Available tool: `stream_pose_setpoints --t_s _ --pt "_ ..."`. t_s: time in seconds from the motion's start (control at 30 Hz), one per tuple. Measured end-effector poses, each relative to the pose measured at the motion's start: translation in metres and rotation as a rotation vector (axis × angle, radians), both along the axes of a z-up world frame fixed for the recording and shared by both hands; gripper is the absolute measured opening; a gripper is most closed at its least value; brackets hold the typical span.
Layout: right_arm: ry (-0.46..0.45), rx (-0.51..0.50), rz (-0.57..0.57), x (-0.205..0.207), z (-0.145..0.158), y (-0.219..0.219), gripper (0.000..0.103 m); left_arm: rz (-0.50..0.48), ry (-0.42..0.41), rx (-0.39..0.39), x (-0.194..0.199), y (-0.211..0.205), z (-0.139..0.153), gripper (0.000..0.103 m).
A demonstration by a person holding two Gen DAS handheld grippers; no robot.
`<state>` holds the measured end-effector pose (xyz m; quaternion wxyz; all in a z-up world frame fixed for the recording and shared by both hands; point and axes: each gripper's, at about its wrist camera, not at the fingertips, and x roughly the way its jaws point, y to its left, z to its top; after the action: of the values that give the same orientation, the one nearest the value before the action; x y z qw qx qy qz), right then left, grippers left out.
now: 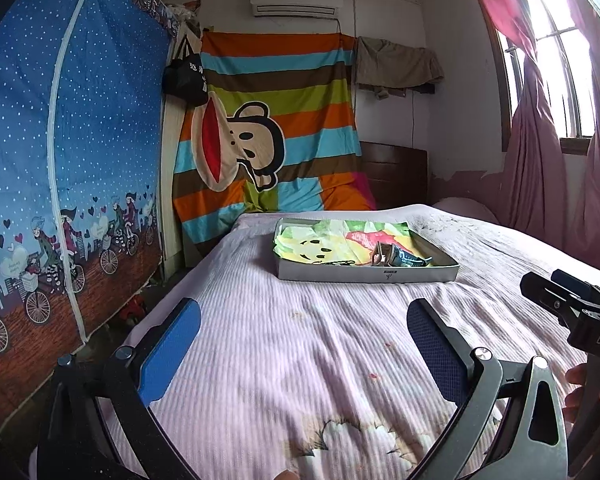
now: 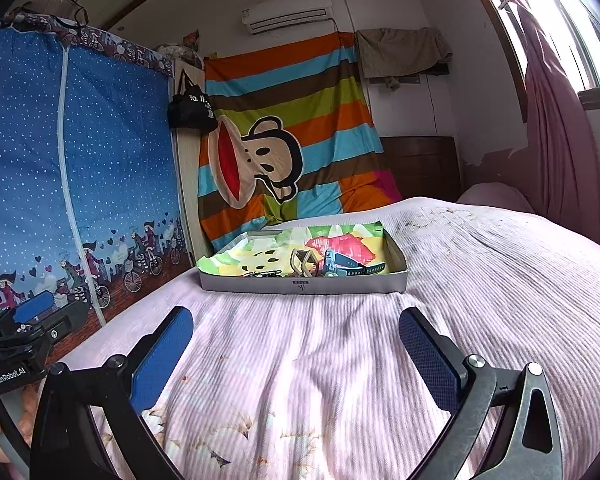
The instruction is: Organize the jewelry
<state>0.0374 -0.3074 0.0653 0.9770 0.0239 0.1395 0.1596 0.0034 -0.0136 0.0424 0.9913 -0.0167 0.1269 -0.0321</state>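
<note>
Pink ribbed cotton covers the bed (image 2: 480, 280) under both of your tools, and judging from how things lie, you have hardly begun or are between picks: nothing is in either grip, and all the jewelry sits in one heap. One shallow grey tray (image 2: 304, 286) rests toward the far end of the bed, well apart from both grippers, lined with one bright cartoon-print cloth (image 2: 260, 258). Inside it, crowded against the near wall toward the right corner, you have one blue-strapped watch (image 2: 346, 266), one brownish looped piece (image 2: 302, 260) that looks like a bangle or strap, and one dark beaded strand (image 2: 266, 275) lying along the near wall; smaller bits may hide among them, too small to tell. No separate box or compartments show, so where each piece should go is unclear. Your left gripper (image 1: 304, 338) hangs above the near part of the bed with its blue pads spread wide and nothing between them. Your right gripper (image 2: 296, 342) is likewise fully parted and empty, pointed at the tray. Sorting the three pieces is all left to do.
</note>
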Motion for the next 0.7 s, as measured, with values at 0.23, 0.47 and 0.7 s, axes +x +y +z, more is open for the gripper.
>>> stream_pose_setpoints --t_s 0.23,0.47,0.7 --pt "0.039 0.005 -0.037 -0.001 -0.017 -0.001 0.103 0.015 0.015 -0.006 0.002 0.008 -0.02 0.101" --pt "0.027 -0.025 -0.036 -0.002 -0.022 0.006 0.103 0.006 0.045 -0.036 0.002 0.013 -0.031 0.101" --pt "0.025 -0.052 -0.019 -0.004 -0.024 0.013 0.103 0.008 0.04 -0.02 -0.002 0.01 -0.034 0.101"
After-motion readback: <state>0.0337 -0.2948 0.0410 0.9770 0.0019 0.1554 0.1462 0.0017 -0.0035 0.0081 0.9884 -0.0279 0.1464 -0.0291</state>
